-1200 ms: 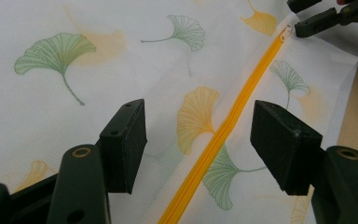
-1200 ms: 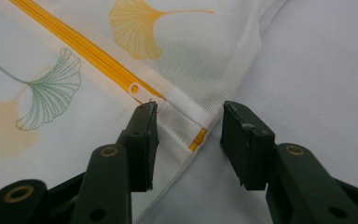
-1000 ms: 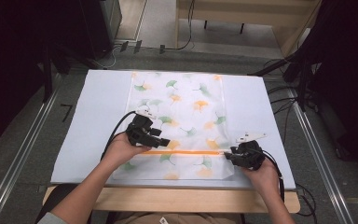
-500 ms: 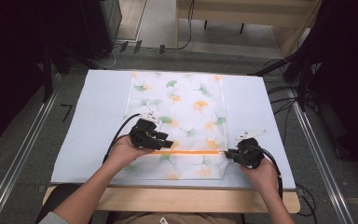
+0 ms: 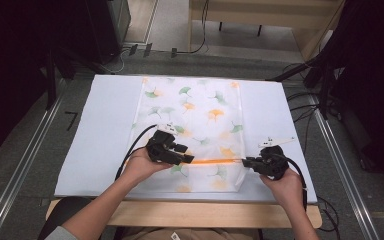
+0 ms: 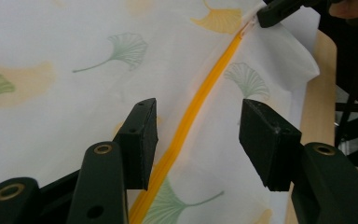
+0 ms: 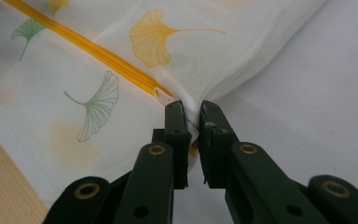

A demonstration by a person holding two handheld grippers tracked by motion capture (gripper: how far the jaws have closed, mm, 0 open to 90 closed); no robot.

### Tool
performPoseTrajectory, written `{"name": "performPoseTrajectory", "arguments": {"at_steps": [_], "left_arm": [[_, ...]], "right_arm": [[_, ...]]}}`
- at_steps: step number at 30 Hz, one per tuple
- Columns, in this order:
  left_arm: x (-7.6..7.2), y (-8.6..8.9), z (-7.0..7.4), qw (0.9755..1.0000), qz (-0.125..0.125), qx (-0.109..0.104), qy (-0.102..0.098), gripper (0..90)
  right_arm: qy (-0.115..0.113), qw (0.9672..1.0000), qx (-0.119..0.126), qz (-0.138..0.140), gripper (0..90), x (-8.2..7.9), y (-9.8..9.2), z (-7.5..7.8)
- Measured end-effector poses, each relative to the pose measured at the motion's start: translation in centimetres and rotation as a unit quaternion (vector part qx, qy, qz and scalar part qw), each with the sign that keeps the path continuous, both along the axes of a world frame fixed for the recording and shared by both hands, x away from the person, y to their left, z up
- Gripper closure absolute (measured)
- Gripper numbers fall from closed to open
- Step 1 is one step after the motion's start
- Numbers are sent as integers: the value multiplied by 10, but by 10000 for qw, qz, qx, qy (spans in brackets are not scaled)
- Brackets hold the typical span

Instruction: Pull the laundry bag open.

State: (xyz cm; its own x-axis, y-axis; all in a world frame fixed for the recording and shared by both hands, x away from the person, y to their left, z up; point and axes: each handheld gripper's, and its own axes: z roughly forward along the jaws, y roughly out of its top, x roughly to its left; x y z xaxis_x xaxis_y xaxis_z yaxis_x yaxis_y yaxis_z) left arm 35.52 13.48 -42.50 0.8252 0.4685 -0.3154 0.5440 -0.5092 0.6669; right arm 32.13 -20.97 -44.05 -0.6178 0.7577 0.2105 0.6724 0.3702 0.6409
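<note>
A white mesh bag point(image 5: 195, 120) printed with green and orange ginkgo leaves lies flat on the table. An orange zipper point(image 5: 215, 161) runs across its near part. My right gripper point(image 5: 247, 162) is shut on the bag's edge point(image 7: 191, 122) at the zipper's right end, beside the white zipper pull point(image 7: 162, 94). My left gripper point(image 5: 187, 159) hovers open over the zipper point(image 6: 191, 116), one jaw on either side of the orange strip. In the left gripper view the right gripper's tip point(image 6: 272, 14) pinches the far end.
A pale blue-white mat point(image 5: 105, 130) covers the table under the bag. The wooden table edge point(image 5: 190, 214) runs along the front. Cables point(image 5: 305, 125) and dark equipment lie on the floor around the table.
My left gripper has moved right along the zipper toward the bag's middle. The right gripper has stayed put, still pinching the bag's right edge.
</note>
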Motion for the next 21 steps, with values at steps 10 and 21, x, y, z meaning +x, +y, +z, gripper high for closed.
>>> {"name": "performPoseTrajectory", "arguments": {"at_steps": [10, 21], "left_arm": [[-8, -23, -7, 9998, -177, 27, -114, 500], [-13, -52, -9, 9992, -385, -5, -77, 636]], "right_arm": [[-48, 9999, 143, 62, 849, -2, 2, 7], [-88, 9999, 109, 90, 848, -2, 4, 13]]}}
